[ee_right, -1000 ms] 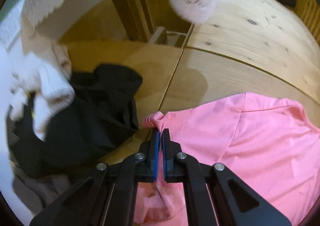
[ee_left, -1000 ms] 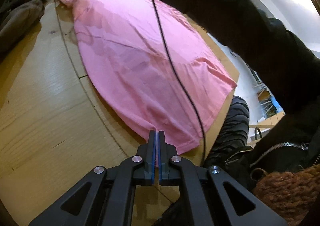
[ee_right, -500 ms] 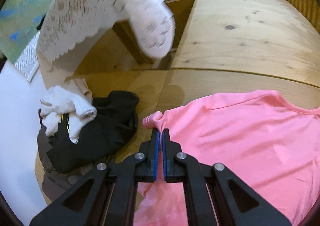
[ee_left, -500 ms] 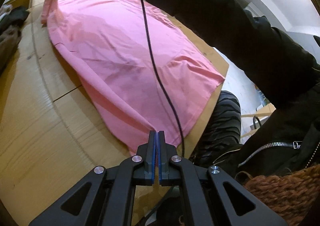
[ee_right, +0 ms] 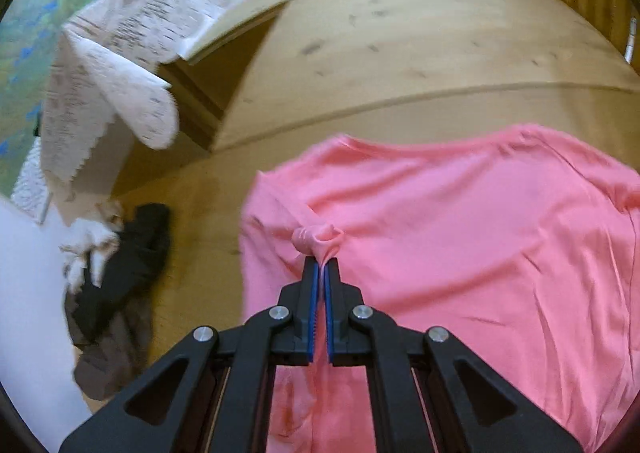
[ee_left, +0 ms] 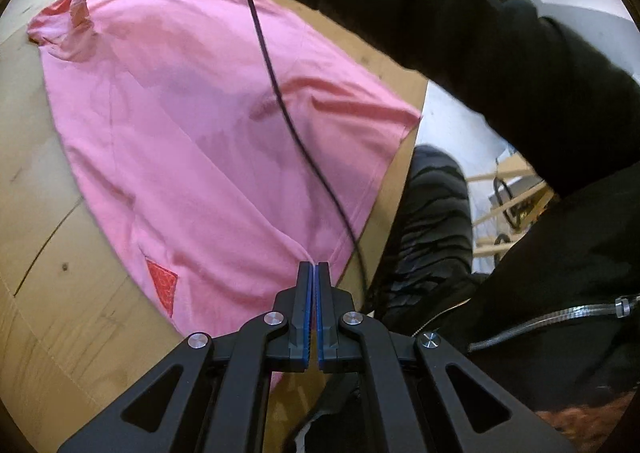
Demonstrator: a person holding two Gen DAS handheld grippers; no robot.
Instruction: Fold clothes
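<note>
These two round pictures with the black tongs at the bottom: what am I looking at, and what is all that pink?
No robot here: a person holds a hand tool with two jaws in each hand, and each tool carries a wide-angle camera looking along them. One picture is from the left tool, the other from the right. The pink is a T-shirt spread on a wooden table. The left gripper pinches the shirt near its hem; the right gripper pinches a bunch of cloth at the other end. Both jaws are shut on the fabric. A pile of dark and white clothes waits at the side.
</note>
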